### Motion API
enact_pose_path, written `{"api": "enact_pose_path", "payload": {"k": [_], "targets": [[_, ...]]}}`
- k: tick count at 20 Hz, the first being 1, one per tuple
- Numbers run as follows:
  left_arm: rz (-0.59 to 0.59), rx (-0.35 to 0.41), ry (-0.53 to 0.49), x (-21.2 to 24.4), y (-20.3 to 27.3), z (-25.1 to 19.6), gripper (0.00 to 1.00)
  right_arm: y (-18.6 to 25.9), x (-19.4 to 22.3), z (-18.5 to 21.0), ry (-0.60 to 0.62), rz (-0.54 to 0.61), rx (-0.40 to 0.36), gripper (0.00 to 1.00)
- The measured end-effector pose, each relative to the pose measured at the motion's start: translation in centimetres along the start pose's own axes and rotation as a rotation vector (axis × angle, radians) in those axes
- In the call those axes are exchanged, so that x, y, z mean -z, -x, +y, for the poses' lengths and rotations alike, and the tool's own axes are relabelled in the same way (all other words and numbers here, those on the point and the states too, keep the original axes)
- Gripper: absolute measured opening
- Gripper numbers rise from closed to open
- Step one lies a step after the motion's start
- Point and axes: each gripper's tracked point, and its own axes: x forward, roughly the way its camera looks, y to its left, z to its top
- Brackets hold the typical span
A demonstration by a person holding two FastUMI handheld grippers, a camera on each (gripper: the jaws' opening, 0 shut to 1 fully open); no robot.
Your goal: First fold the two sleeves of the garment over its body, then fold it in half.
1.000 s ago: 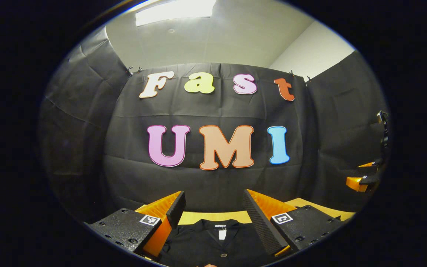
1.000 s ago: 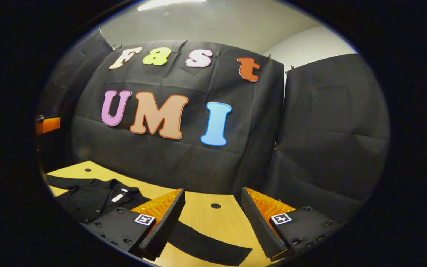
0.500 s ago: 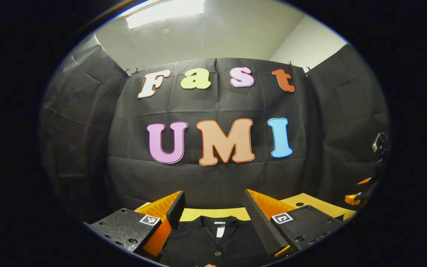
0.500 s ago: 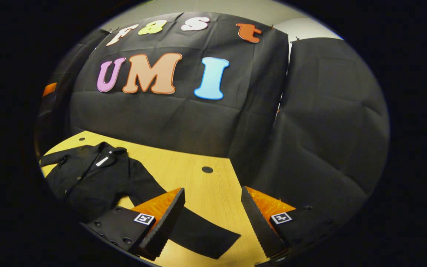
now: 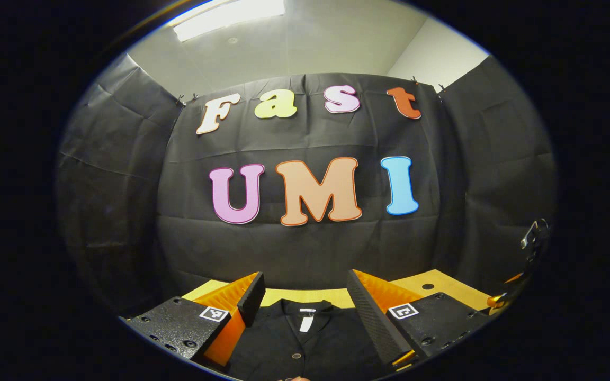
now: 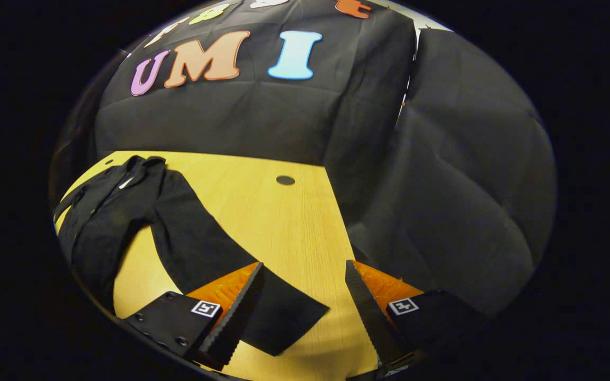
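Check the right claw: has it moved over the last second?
Yes. The right claw has tipped downward and dropped toward the table: the booth wall has slid up in its view, and the garment's sleeve now lies between its open fingers.

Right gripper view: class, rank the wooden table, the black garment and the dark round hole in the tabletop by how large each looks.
1. Wooden table, largest.
2. Black garment, its sleeve reaching toward the camera, which may exaggerate it.
3. Round hole, by far the smallest.

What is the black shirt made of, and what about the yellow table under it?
The shirt looks like soft matte woven cloth: its sleeve lies limp and flat, with buttons down the front. The exact fibre can't be told. The table looks like light wood or wood-look laminate, with fine straight grain lines and a smooth surface.
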Motion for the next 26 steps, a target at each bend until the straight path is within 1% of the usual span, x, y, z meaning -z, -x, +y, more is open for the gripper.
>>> {"api": "enact_pose_path", "payload": {"k": [1, 2, 3, 9, 10, 11, 12, 13, 14, 15, 16, 17, 18, 19, 20, 21, 22, 23, 24, 25, 26], "targets": [[0.000, -0.003, -0.003, 0.0, 0.0, -0.4, 0.98, -0.5, 0.5, -0.1, -0.002, 0.021, -0.009, 1.00], [0.000, -0.005, -0.007, 0.0, 0.1, -0.8, 0.93, -1.0, 1.2, -0.1, -0.001, 0.045, -0.020, 1.00], [0.001, -0.007, -0.010, 0.0, 0.2, -1.1, 0.93, -1.5, 1.7, 0.2, 0.003, 0.068, -0.032, 1.00], [0.006, -0.012, -0.027, 0.0, 0.1, -2.5, 0.93, -3.9, 4.5, 0.7, 0.029, 0.172, -0.080, 1.00], [0.004, -0.013, -0.032, -0.1, 0.1, -2.5, 0.98, -4.4, 5.3, 1.1, 0.030, 0.202, -0.092, 0.99], [0.004, -0.013, -0.037, -0.2, 0.0, -2.6, 0.98, -4.3, 5.5, 1.2, 0.025, 0.220, -0.113, 1.00], [0.004, -0.013, -0.040, -0.1, 0.1, -2.7, 0.98, -4.7, 5.3, 1.2, 0.000, 0.211, -0.122, 0.99], [0.006, -0.013, -0.040, -0.1, 0.1, -2.8, 0.98, -4.5, 5.6, 1.3, -0.025, 0.229, -0.135, 0.98], [0.008, -0.014, -0.039, -0.1, 0.1, -2.9, 0.93, -4.5, 6.0, 1.2, -0.064, 0.236, -0.148, 0.98], [0.011, -0.014, -0.039, 0.0, 0.1, -2.8, 0.93, -4.5, 6.0, 1.3, -0.093, 0.236, -0.154, 1.00], [0.011, -0.015, -0.038, 0.0, 0.1, -2.9, 0.93, -4.5, 6.1, 1.3, -0.096, 0.233, -0.155, 0.98], [0.010, -0.015, -0.038, -0.1, 0.1, -3.0, 0.98, -4.7, 6.1, 1.5, -0.087, 0.230, -0.164, 0.97], [0.008, -0.014, -0.039, -0.1, 0.1, -3.1, 0.98, -4.4, 6.5, 2.0, -0.078, 0.234, -0.175, 0.95], [0.008, -0.012, -0.040, -0.2, 0.1, -3.2, 0.98, -4.2, 6.5, 2.4, -0.071, 0.231, -0.183, 0.73], [0.009, -0.011, -0.042, -0.1, 0.1, -3.3, 0.98, -4.1, 6.5, 2.8, -0.073, 0.233, -0.205, 0.65], [0.011, -0.009, -0.040, -0.1, 0.2, -3.4, 0.93, -3.9, 6.5, 3.4, -0.090, 0.238, -0.227, 0.47], [0.012, -0.006, -0.036, -0.1, 0.1, -3.4, 0.93, -3.9, 6.6, 3.4, -0.103, 0.239, -0.222, 0.29], [0.016, -0.004, -0.036, 0.1, 0.2, -3.5, 0.98, -4.2, 6.4, 3.5, -0.113, 0.238, -0.228, 0.11], [0.016, -0.006, -0.037, 0.1, 0.2, -3.4, 0.93, -3.7, 6.2, 3.7, -0.131, 0.244, -0.233, 0.05], [0.014, -0.004, -0.035, 0.0, 0.2, -3.4, 0.93, -3.9, 6.2, 3.8, -0.148, 0.247, -0.233, 0.03], [0.013, -0.004, -0.036, -0.2, 0.2, -3.3, 0.98, -3.7, 5.9, 3.8, -0.159, 0.235, -0.228, 0.03]]}}
